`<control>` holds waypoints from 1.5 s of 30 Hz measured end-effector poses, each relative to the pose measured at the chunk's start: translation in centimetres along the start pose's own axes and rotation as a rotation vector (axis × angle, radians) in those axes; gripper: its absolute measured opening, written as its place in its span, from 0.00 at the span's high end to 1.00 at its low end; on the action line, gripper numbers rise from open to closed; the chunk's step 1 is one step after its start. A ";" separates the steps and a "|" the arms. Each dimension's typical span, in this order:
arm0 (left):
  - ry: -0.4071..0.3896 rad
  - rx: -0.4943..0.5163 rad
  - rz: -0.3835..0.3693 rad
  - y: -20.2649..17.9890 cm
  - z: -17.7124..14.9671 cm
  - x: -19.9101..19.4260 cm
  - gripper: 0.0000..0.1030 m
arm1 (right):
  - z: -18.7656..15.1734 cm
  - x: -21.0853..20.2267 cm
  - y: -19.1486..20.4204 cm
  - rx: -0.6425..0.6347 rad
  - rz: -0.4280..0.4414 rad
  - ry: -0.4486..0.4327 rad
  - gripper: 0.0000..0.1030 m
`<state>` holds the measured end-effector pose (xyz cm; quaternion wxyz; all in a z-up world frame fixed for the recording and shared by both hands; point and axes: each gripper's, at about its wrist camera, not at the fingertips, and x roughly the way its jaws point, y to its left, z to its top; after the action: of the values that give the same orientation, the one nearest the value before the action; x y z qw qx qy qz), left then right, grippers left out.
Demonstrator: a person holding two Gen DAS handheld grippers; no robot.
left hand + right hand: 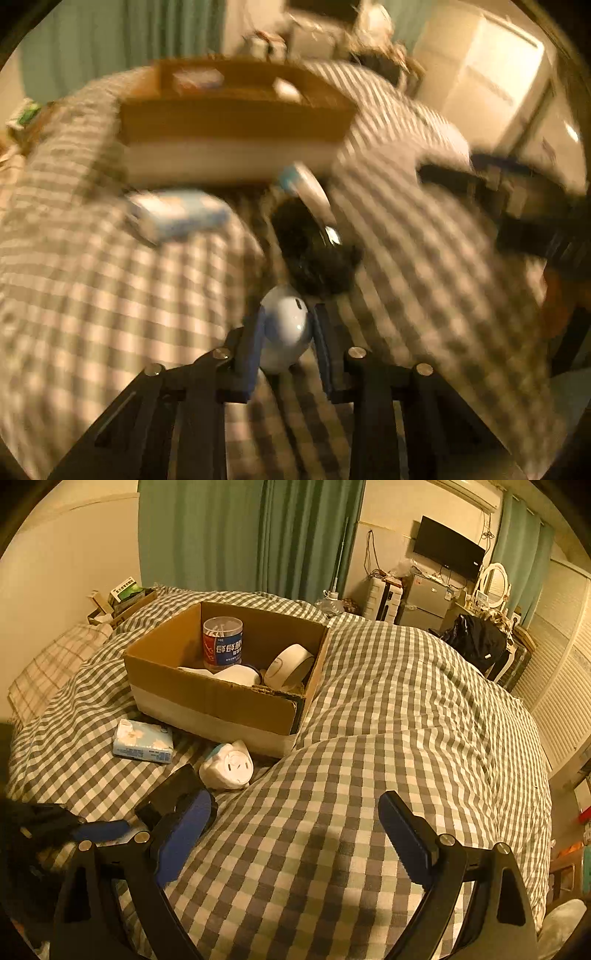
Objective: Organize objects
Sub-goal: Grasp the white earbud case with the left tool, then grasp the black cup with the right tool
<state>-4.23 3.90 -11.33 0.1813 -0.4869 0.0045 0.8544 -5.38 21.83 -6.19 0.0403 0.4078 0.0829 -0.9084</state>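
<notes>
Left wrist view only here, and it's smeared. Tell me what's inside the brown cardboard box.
Observer: The brown cardboard box holds a clear cylindrical tub with a red-and-blue label, upright at the back, with white rounded items beside it.
Operator: My left gripper has the white egg-shaped object. Report the right gripper.
Observer: The right gripper is above the grey-and-white checked duvet, jaws wide apart, holding nothing.
</notes>
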 end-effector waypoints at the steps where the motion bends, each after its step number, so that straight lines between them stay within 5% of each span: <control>1: -0.006 -0.011 -0.004 0.5 0.4 -0.4 0.79 | 0.1 0.0 0.1 -0.005 0.000 0.002 0.10; 6: -0.008 -0.051 0.037 2.9 1.1 -0.6 0.83 | 0.1 0.3 1.1 -0.041 -0.001 0.012 0.10; 7: -0.010 -0.057 0.042 2.9 1.0 -0.6 0.87 | 0.1 0.3 1.3 -0.049 -0.002 0.014 0.10; 8: -0.009 -0.054 0.050 3.1 0.8 -0.5 1.00 | 0.2 0.3 1.6 -0.058 -0.001 0.017 0.10; 13: 0.049 0.007 0.085 2.3 0.2 1.8 0.99 | 0.4 0.8 2.7 -0.093 0.003 0.040 0.10; 16: 0.046 0.049 0.058 1.4 0.0 1.7 0.88 | 0.3 1.3 2.1 -0.058 -0.007 0.057 0.10; 18: 0.040 0.038 0.052 1.7 0.0 1.4 0.72 | 0.2 1.3 1.7 -0.039 -0.014 0.059 0.10; 19: 0.042 0.023 0.054 2.0 0.0 1.3 0.55 | 0.2 1.2 1.6 -0.035 -0.016 0.056 0.10; 20: 0.037 0.007 0.037 2.1 0.0 1.2 0.52 | 0.2 1.1 1.6 -0.033 -0.017 0.053 0.10; 33: 0.129 0.121 0.107 -0.4 0.3 5.4 0.51 | 0.0 1.2 1.1 -0.013 -0.001 0.050 0.10; 45: -0.084 -0.076 0.124 4.6 1.6 -2.2 0.52 | 0.7 0.9 3.1 -0.086 0.040 0.041 0.10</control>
<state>-5.97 -0.79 -9.49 0.1094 -0.4559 -0.0053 0.8833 -6.00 18.66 -6.75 0.0740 0.4257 0.1144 -0.8945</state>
